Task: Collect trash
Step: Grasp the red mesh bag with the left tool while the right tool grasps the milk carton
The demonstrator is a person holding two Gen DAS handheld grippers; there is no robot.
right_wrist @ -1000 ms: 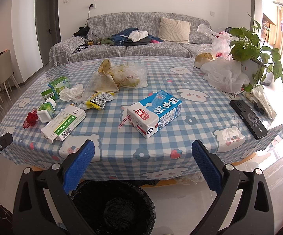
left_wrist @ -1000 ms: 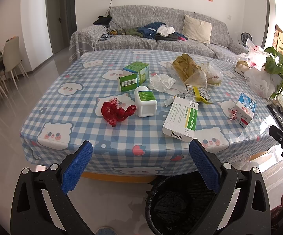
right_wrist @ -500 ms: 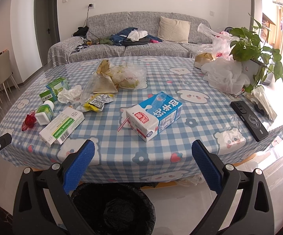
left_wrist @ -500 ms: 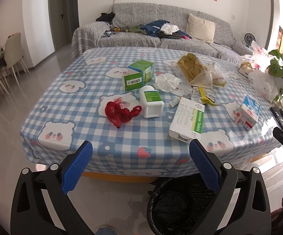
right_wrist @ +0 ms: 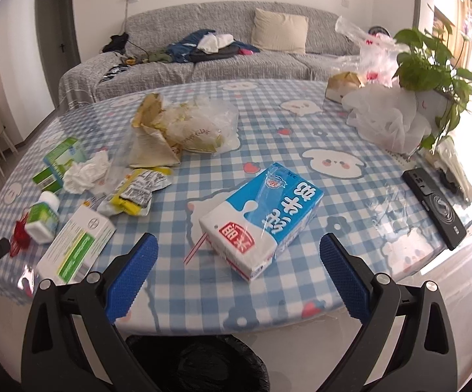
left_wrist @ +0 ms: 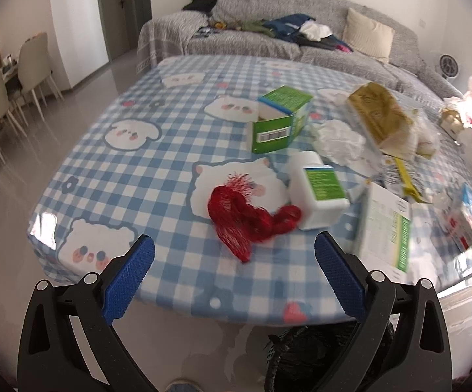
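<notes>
Left wrist view: the left gripper (left_wrist: 234, 263) hangs over the near edge of the table (left_wrist: 131, 176), its blue pads spread wide with nothing between them.
Red net: the red mesh bag (left_wrist: 247, 220) lies on the checked cloth just beyond those pads, roughly centred in the gap and touching neither.
Bottle: a white pill bottle (left_wrist: 316, 192) lies on its side against the net's right end.
Boxes: a green carton (left_wrist: 280, 121) sits further back; a white and green tablet box (left_wrist: 387, 228) lies right of the right pad.
Tissue: a crumpled tissue (left_wrist: 338, 140) rests behind the bottle.
Right wrist view: the right gripper (right_wrist: 239, 266) is likewise opened wide and empty.
Milk carton: a blue milk carton (right_wrist: 262, 225) lies on its side just ahead, between the two pads' lines, its straw (right_wrist: 196, 248) pointing toward the left pad.
Bin: a black-lined trash bin (right_wrist: 200, 364) stands on the floor below the table edge, under both grippers.
</notes>
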